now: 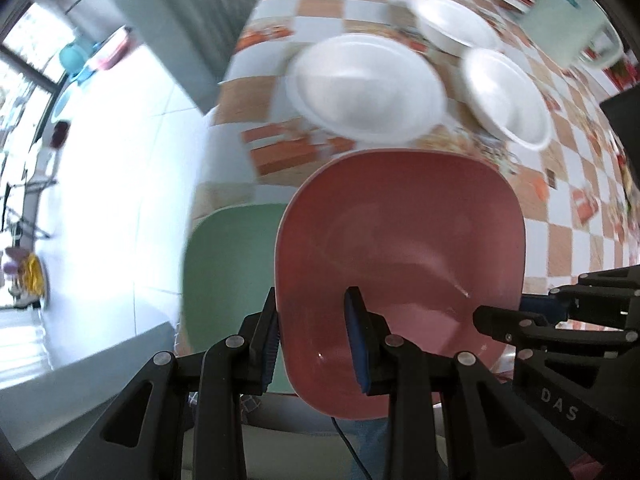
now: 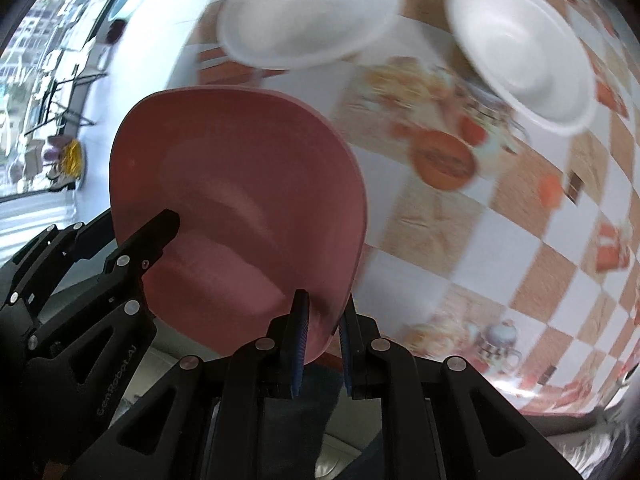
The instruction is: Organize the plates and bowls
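A pink square plate (image 1: 400,240) is held up above the checkered table (image 1: 580,216) by both grippers. My left gripper (image 1: 314,320) is shut on its left near rim, one finger on each face. My right gripper (image 2: 323,320) is shut on the plate's (image 2: 240,200) right near rim; it shows at the right in the left wrist view (image 1: 504,320). A green square plate (image 1: 228,280) lies beneath, left of the pink one. A white plate (image 1: 366,84) and two white bowls (image 1: 506,96) (image 1: 454,24) sit farther back on the table.
A pale green mug (image 1: 576,28) stands at the far right of the table. The table's left edge (image 1: 216,120) drops to a white tiled floor (image 1: 120,160). The view is motion-blurred.
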